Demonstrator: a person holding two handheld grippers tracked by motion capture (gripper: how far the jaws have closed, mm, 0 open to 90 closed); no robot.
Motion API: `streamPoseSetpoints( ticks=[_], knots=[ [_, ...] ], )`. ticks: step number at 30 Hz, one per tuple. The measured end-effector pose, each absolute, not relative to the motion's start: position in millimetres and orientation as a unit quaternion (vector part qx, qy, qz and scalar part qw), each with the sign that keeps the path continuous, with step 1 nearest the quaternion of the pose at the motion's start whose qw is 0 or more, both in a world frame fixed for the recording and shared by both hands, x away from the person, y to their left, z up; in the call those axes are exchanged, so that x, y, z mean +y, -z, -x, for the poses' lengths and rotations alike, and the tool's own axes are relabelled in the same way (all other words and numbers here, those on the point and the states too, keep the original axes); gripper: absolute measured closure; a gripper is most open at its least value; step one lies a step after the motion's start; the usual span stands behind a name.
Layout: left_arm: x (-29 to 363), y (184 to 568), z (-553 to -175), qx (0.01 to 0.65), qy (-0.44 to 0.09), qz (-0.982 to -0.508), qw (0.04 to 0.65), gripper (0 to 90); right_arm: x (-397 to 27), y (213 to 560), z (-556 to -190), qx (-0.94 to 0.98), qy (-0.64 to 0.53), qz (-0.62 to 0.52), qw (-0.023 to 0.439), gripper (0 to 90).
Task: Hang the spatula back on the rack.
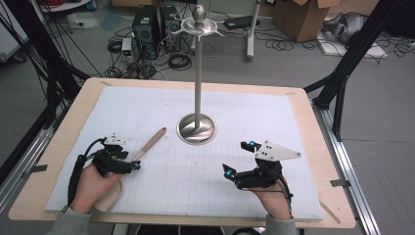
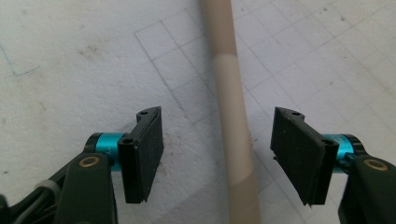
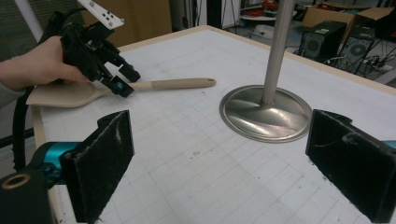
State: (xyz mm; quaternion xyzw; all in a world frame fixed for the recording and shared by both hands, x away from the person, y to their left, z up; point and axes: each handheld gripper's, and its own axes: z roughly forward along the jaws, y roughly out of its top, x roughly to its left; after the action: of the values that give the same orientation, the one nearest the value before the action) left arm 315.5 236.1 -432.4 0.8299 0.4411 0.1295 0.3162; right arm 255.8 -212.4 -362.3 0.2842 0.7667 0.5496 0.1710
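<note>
Wooden spatula [image 1: 142, 152]: pale beige, with a long round handle and a broad flat blade. It lies flat on the white gridded mat at the table's near-left, handle pointing diagonally away toward the centre, blade toward the near edge. In the left gripper view its handle [image 2: 233, 116] shows a slightly darker far section and a lighter near one.

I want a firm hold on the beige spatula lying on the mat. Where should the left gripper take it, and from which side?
Grip the spatula on its round handle, probably just beyond the blade, coming down from above. It lies flat on the mat, and the left gripper already straddles the handle, pads clear on both sides. The wide flat blade offers less to pinch.
</note>
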Motion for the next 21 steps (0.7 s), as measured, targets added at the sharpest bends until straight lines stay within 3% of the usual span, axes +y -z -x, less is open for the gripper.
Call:
streamPoseSetpoints(
  ticks=[21],
  knots=[
    [230.0, 430.8, -311.5, 0.428, -0.147, -0.839, 0.303, 54.5, -212.3, 362.9, -256.2, 0.767, -0.550, -0.284, 0.171, 6.9]
  ],
)
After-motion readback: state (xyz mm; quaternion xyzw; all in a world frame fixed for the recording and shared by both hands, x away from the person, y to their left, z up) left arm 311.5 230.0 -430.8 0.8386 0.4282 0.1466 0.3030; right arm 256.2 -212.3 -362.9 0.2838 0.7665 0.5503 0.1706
